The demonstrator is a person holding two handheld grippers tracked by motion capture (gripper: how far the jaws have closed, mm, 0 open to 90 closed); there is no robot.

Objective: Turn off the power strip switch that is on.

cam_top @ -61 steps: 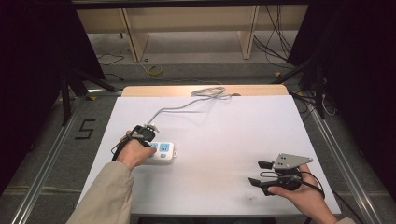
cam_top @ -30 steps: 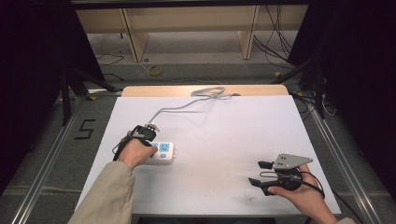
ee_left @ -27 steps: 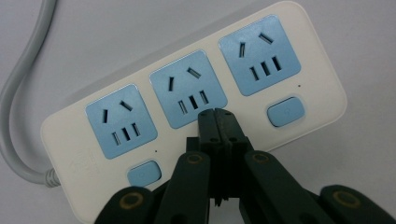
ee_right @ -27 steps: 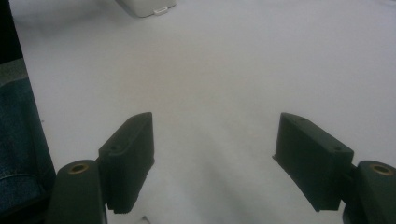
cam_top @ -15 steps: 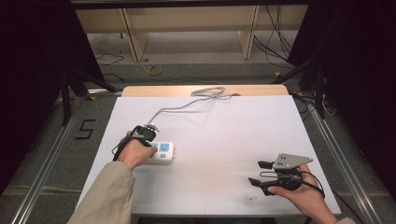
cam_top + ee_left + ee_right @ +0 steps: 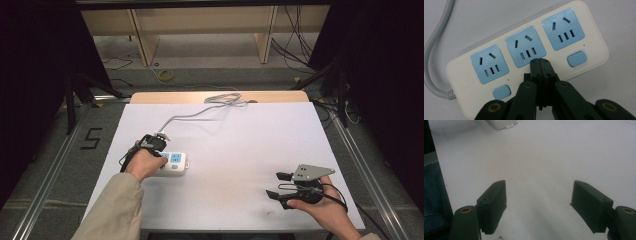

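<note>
Change: none is noted between the earlier high views and this one; both hands and the power strip are found in the same places.
Power strip (image 6: 172, 161): laid flat on the white worktop (image 6: 240, 150), its grey cable (image 6: 190, 115) led off toward the far edge.
Left hand-held gripper (image 6: 540, 62): jaws brought together with nothing between them, tips set on the power strip's face at the lower edge of the middle socket (image 6: 525, 46), where a switch would be expected between the two blue switches (image 6: 577, 58).
Right hand-held gripper (image 6: 539, 202): jaws held apart and empty, rested well to the right of the power strip.
Meaning: a steady press on the middle switch is judged to be in hand.
</note>
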